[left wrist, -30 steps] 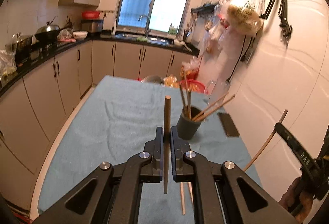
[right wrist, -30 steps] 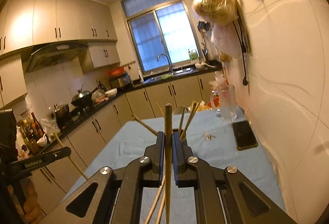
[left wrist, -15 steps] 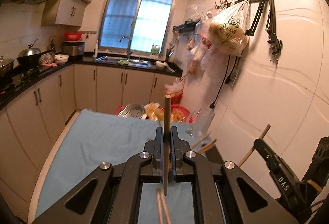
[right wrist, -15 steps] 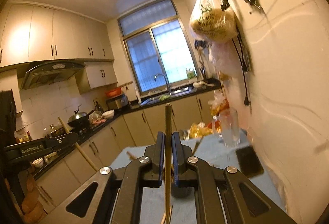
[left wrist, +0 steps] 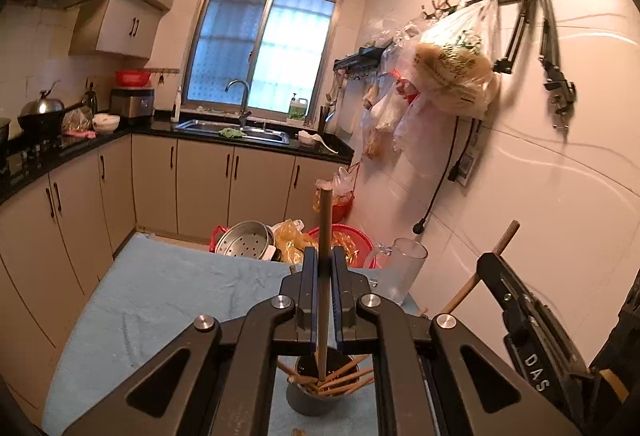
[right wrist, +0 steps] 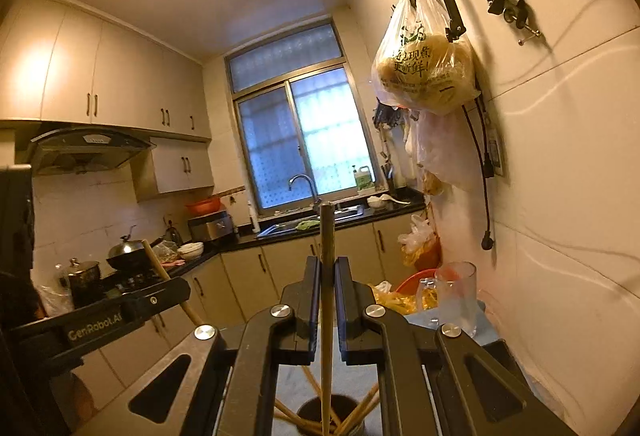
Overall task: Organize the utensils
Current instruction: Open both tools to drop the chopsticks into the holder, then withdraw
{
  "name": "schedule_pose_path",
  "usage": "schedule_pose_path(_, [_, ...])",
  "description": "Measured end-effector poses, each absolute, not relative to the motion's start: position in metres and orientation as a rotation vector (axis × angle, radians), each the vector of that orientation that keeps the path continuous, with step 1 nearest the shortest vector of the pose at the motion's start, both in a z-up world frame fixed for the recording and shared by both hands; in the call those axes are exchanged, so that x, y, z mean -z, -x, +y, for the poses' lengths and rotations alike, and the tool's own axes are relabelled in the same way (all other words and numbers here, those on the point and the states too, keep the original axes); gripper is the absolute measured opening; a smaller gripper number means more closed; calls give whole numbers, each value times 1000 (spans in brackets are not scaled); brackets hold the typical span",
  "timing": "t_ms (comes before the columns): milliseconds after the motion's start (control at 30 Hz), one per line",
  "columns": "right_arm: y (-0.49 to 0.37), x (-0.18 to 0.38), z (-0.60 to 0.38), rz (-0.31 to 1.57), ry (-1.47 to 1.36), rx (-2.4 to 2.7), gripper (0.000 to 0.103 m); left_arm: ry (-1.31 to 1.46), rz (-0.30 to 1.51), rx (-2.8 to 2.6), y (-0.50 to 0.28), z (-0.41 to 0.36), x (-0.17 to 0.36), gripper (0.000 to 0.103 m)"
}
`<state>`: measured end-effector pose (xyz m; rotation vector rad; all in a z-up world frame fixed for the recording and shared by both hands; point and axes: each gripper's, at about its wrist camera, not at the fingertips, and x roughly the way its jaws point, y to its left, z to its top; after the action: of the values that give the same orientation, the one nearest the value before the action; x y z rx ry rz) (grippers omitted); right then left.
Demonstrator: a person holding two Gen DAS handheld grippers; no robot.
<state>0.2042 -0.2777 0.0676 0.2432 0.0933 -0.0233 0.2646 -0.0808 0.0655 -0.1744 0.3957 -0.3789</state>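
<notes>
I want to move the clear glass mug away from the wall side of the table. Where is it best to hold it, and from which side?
The clear glass mug stands upright near the table's far corner, its handle towards the table's middle. Probably best: come from that open side and close the jaws over the handle or rim, since the body looks wide and smooth. Both grippers hold chopsticks now.

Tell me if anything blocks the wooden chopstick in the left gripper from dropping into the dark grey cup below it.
Only other chopsticks: they lie fanned across the dark grey cup, partly crossing its mouth. The wooden chopstick clamped in the left gripper hangs with its lower tip right at that pile.
</notes>
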Motion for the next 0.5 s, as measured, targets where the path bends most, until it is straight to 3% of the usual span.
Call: schedule_pose_path(500, [-245, -15, -267, 207, -230, 18, 8, 181, 497, 329, -303, -85, -19, 7])
